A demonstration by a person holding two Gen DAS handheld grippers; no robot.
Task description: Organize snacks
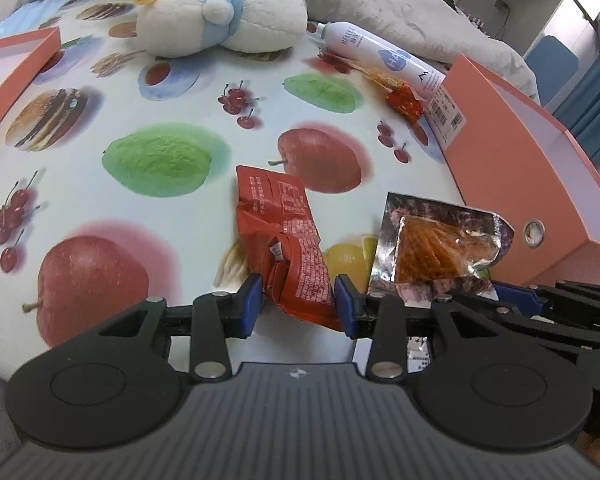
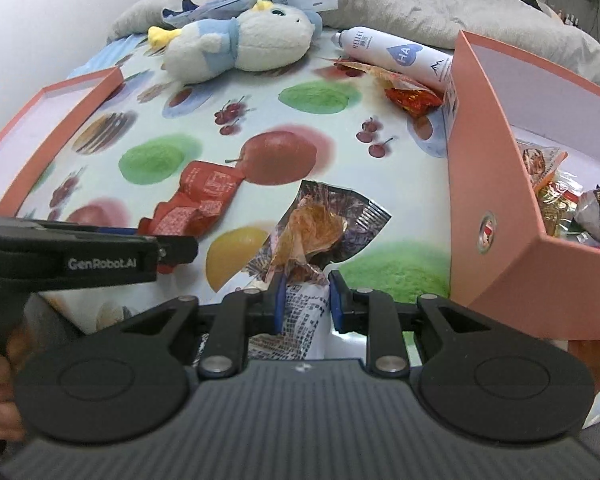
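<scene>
My left gripper (image 1: 296, 304) has its blue pads on both sides of the near end of a red snack packet (image 1: 286, 240) that lies on the fruit-print cloth. The packet also shows in the right wrist view (image 2: 196, 200). My right gripper (image 2: 304, 300) has its pads around the near end of a clear and silver snack packet (image 2: 320, 224), seen in the left wrist view (image 1: 436, 244) just right of the red one. An orange box (image 2: 496, 184) at the right holds several wrapped snacks (image 2: 572, 208). A small red-orange snack (image 2: 412, 98) lies at the far right.
An orange box lid (image 2: 40, 140) lies at the left. A plush toy (image 2: 240, 44) and a white spray bottle (image 2: 396, 56) lie at the back of the cloth (image 1: 172, 92). Grey bedding (image 2: 440, 4) is behind them. The left gripper's body (image 2: 68, 256) sits close to the right gripper's left side.
</scene>
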